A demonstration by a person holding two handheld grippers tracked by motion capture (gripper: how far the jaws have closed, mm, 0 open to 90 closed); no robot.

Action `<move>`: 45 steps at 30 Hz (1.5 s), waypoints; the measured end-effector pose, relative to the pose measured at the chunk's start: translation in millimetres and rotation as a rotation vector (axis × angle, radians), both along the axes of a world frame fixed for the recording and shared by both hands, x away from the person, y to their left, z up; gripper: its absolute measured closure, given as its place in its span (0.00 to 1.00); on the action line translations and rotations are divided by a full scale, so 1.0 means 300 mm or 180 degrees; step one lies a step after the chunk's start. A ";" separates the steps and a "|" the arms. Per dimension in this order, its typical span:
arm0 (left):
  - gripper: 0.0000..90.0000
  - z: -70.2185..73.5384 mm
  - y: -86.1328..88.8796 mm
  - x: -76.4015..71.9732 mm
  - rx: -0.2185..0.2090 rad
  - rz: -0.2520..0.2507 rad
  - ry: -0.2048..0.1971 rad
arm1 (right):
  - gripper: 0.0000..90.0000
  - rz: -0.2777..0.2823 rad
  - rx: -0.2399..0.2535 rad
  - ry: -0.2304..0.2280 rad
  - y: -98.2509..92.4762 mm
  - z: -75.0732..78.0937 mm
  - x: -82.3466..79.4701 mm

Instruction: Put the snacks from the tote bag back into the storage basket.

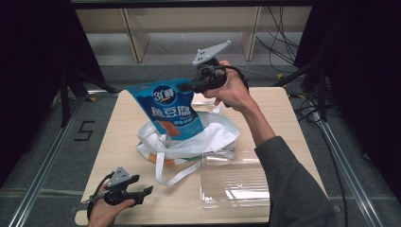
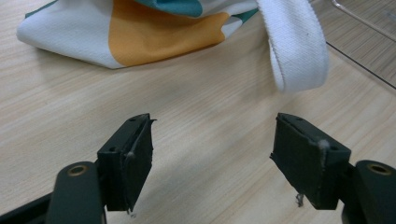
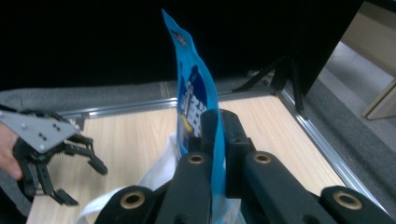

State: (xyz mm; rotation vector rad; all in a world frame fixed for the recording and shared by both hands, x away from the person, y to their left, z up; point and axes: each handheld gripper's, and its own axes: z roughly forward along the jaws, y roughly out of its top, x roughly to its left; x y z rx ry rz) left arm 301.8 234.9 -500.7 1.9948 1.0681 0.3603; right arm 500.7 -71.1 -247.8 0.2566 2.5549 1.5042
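Right hand-held gripper [image 1: 185, 87] is clamped on one blue pouch [image 1: 166, 108], over one white tote bag [image 1: 215, 135]. One clear plastic tray [image 1: 234, 182] lies just beside the bag on the table [image 1: 118, 142]. Left hand-held gripper [image 1: 144, 194] rests wide open, empty, near a strap [image 2: 294, 46].

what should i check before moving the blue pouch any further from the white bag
1. Right gripper shut on the blue pouch: ok.
2. Grip placement: at the pouch's edge, so it hangs tilted: not ok.
3. Pouch bottom out of the white bag: cannot tell.
4. Left gripper open, holding nothing: ok.
5. Bag strap outside the left gripper's jaws: ok.
6. Clear tray free to take the pouch: ok.
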 end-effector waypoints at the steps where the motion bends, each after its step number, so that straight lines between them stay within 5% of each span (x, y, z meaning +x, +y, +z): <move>1: 0.31 0.000 0.000 0.000 0.0000 0.0000 0.0000 | 1.00 0.0000 0.0000 0.0000 0.000 0.000 0.000; 7: 0.31 -0.004 -0.005 -0.001 -0.0104 0.0044 0.0031 | 1.00 -0.0023 0.0002 -0.0025 -0.017 0.045 -0.010; 9: 0.31 0.000 0.007 0.002 0.0045 -0.0054 0.0027 | 1.00 -0.0036 0.0001 -0.0053 -0.029 0.057 -0.014; 13: 0.31 -0.005 -0.004 0.000 -0.0040 0.0010 0.0011 | 1.00 -0.0081 -0.0044 -0.0067 -0.073 0.074 -0.031; 16: 0.31 -0.001 0.004 0.002 0.0091 -0.0078 0.0029 | 1.00 -0.0124 -0.0033 -0.0092 -0.120 0.098 -0.062; 18: 0.31 -0.005 -0.006 0.000 -0.0013 -0.0014 0.0014 | 1.00 -0.0131 -0.0022 -0.0100 -0.131 0.103 -0.070; 25: 0.31 -0.005 0.002 0.001 0.0058 -0.0052 -0.0004 | 1.00 -0.0240 0.0025 -0.0153 -0.226 0.129 -0.096; 36: 0.31 -0.008 -0.008 -0.001 -0.0105 0.0068 0.0077 | 1.00 -0.0330 0.0056 -0.0137 -0.369 0.112 -0.140; 38: 0.31 -0.003 0.006 0.004 0.0049 -0.0048 0.0067 | 1.00 -0.0359 0.0063 -0.0162 -0.396 0.108 -0.151; 39: 0.31 -0.008 -0.003 0.003 -0.0076 0.0037 0.0038 | 1.00 -0.0349 0.0059 -0.0128 -0.409 0.107 -0.158; 40: 0.31 -0.004 0.009 0.006 0.0035 -0.0032 0.0068 | 1.00 -0.0374 0.0050 -0.0173 -0.435 0.104 -0.166; 45: 0.31 -0.009 0.010 0.006 0.0009 -0.0020 0.0034 | 1.00 -0.0409 0.0089 -0.0139 -0.485 0.095 -0.183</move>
